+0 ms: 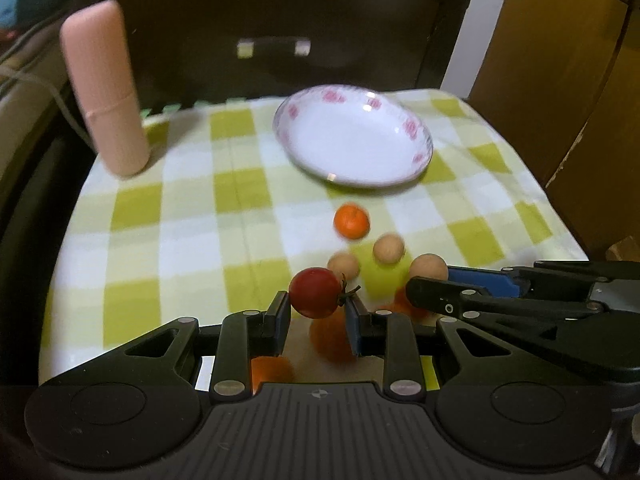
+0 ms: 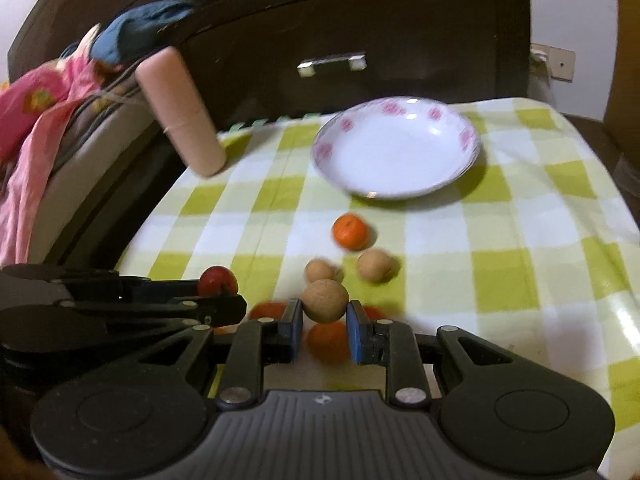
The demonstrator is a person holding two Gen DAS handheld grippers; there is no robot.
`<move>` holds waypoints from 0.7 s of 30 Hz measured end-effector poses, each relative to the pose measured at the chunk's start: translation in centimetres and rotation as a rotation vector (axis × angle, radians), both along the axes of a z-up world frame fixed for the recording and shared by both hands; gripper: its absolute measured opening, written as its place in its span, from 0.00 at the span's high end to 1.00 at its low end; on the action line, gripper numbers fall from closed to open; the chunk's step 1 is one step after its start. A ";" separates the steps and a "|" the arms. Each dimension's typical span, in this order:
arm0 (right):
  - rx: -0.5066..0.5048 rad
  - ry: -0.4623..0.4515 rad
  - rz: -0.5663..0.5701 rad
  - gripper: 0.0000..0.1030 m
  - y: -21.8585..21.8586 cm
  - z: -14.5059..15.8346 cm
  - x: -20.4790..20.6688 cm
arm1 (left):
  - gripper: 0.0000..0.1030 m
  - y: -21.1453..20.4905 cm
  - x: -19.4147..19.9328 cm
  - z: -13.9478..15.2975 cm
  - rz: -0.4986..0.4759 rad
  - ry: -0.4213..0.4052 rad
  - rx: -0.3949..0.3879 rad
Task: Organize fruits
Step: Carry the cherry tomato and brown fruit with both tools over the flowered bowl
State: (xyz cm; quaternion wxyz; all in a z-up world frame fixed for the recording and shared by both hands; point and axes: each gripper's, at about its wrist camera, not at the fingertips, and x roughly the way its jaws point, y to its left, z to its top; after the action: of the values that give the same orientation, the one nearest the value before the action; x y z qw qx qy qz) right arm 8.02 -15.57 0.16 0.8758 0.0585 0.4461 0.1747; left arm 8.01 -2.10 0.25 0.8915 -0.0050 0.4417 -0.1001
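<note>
While both grippers hang above the near edge of the checked cloth, each with one fruit between its fingers, the scene lists as follows.

Left gripper [image 1: 318,300]: jaws narrowed onto a red tomato [image 1: 315,293], pinched between the two blue pads, stem pointing right; lifted clear of the cloth.

Right gripper [image 2: 325,312]: jaws narrowed onto a tan round fruit [image 2: 325,301], held at its sides; lifted clear of the cloth.

Blurred orange fruits [image 2: 328,340]: below and around the right gripper's fingers; count cannot be told.

Two tan fruits [image 2: 374,266]: on the cloth just beyond the grippers, near each other but apart.

Small orange [image 2: 350,231]: on the cloth, between the tan fruits and the plate, touching neither.

Plate [image 2: 466,136]: white with a pink flower rim, on the far half of the cloth, no fruit in it.

Checked cloth [image 2: 500,240]: green and white, covering the table.

Pink bottle [image 1: 105,92]: standing at the far left corner, well apart from the fruit.

Dark drawer front [image 2: 360,28]: behind the table, with a metal handle.
</note>
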 end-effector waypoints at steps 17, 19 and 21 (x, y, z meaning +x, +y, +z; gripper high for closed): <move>-0.050 -0.035 -0.078 0.78 -2.3 -1.8 10.4 | 0.66 -3.1 10.4 -0.4 -0.034 -0.035 0.018; -0.052 -0.036 -0.079 0.77 -2.3 -2.1 11.5 | 0.66 -3.1 11.4 -0.6 -0.031 -0.034 0.021; -0.062 -0.040 -0.073 0.77 -2.3 -2.5 12.5 | 0.66 -3.3 12.2 -1.0 -0.034 -0.032 0.024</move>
State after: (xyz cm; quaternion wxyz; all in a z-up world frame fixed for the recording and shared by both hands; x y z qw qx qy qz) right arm 20.51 -17.89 -2.29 0.8917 0.0440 0.4313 0.1301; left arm 20.19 -5.35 -0.74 0.8967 0.0149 0.4286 -0.1097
